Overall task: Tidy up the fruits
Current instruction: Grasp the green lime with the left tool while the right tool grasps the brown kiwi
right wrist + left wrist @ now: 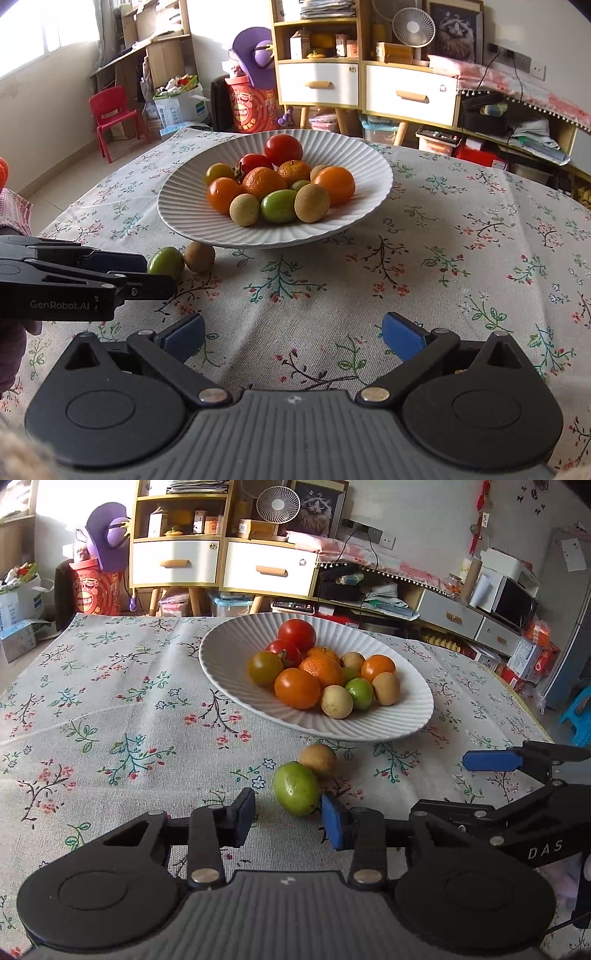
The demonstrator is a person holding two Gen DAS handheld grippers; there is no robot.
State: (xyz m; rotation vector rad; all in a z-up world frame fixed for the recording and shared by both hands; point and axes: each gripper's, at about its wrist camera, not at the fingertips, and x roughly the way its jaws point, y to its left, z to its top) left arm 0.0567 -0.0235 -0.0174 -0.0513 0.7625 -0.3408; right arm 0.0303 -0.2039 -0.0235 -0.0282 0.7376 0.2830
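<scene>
Shows, over the floral tablecloth [110, 701], the left gripper [288, 821] with fingers narrowed but not clenched, a green fruit [295, 788] lying at 12 o'clock of the tips, the right pad seemingly touching its skin, bare cloth between it and the left pad. Finds a tan round fruit [317, 759] touching that green one at 1 o'clock, both loose on the cloth just before the white ribbed plate [229, 653] heaped with tomatoes, mandarins and more small green and tan fruits. Shows at 3 o'clock the right gripper [293, 334], fingers spread wide, grasping nothing, only cloth between them.
</scene>
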